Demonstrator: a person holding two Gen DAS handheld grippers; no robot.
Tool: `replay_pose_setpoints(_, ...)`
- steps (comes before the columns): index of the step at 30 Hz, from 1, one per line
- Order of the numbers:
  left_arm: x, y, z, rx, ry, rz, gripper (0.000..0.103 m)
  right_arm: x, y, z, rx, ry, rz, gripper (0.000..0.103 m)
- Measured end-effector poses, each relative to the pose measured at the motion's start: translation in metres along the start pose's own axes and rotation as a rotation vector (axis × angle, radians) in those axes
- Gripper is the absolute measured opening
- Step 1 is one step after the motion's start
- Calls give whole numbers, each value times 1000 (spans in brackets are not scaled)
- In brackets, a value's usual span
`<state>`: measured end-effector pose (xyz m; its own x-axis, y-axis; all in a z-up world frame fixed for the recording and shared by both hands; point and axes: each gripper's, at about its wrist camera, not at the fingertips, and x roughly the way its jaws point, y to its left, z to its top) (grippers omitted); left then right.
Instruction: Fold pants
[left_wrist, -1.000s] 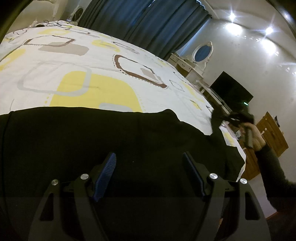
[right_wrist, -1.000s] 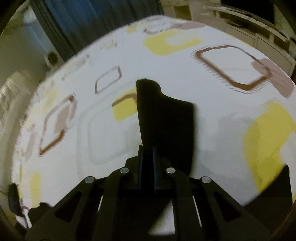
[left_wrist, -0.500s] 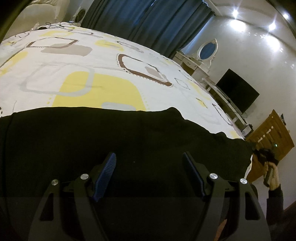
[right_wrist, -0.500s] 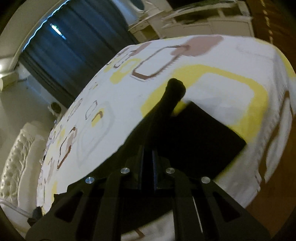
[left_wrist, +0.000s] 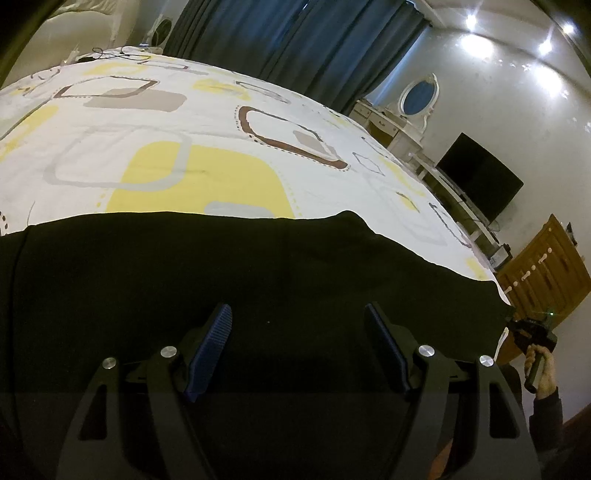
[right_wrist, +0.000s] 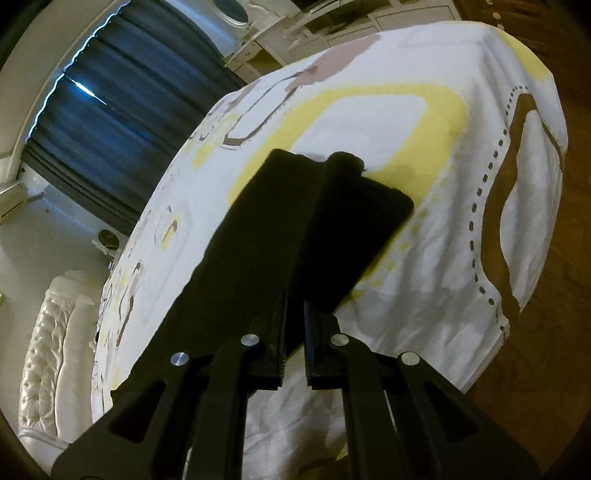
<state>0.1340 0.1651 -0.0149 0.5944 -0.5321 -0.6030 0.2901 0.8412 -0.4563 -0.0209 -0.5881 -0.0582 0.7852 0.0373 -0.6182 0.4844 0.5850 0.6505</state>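
Black pants (left_wrist: 258, 266) lie flat across the near part of the bed, stretching to the right. My left gripper (left_wrist: 297, 319) is open and hovers just above the pants, holding nothing. My right gripper (right_wrist: 293, 295) is shut on the pants' leg end (right_wrist: 332, 221) near the bed's corner and pulls it out past the edge. The right gripper also shows in the left wrist view (left_wrist: 532, 332), low at the far right beside the pants' end.
The bed (left_wrist: 184, 129) has a white cover with yellow and brown shapes. Dark blue curtains (left_wrist: 295, 40), a dresser with an oval mirror (left_wrist: 419, 98), a TV (left_wrist: 480, 177) and a wooden cabinet (left_wrist: 546, 280) stand beyond. The headboard (right_wrist: 48, 354) is at left.
My right gripper has swung out and down past the bed's corner with the leg end, stretching the pants flat. My left gripper has stayed open over the pants.
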Motion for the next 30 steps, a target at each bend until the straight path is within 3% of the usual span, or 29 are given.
replay_pose_setpoints(3, 0, 0, 0, 2, -3, 1, 73, -4, -7, -1, 33, 1, 10, 10)
replay_pose_setpoints(5, 0, 0, -1, 5, -6, 4, 73, -10, -15, -1, 55, -16, -19, 23)
replay_pose_setpoints(8, 0, 0, -2, 9, -9, 6, 73, -20, -28, 0, 94, -49, -39, 29)
replay_pose_setpoints(10, -1, 0, -2, 11, -10, 7, 73, -24, -33, 3, 111, -71, -21, 29)
replay_pose_setpoints(13, -1, -1, -2, 12, -15, 9, 73, -30, -41, 7, 166, -99, 38, 44)
replay_pose_setpoints(19, -1, -2, -3, 20, -20, 20, 73, -20, -50, 15, 222, -110, 111, 45)
replay_pose_setpoints(30, 1, -2, -2, 24, -23, 25, 75, -5, -58, 25, 243, -144, 157, 45)
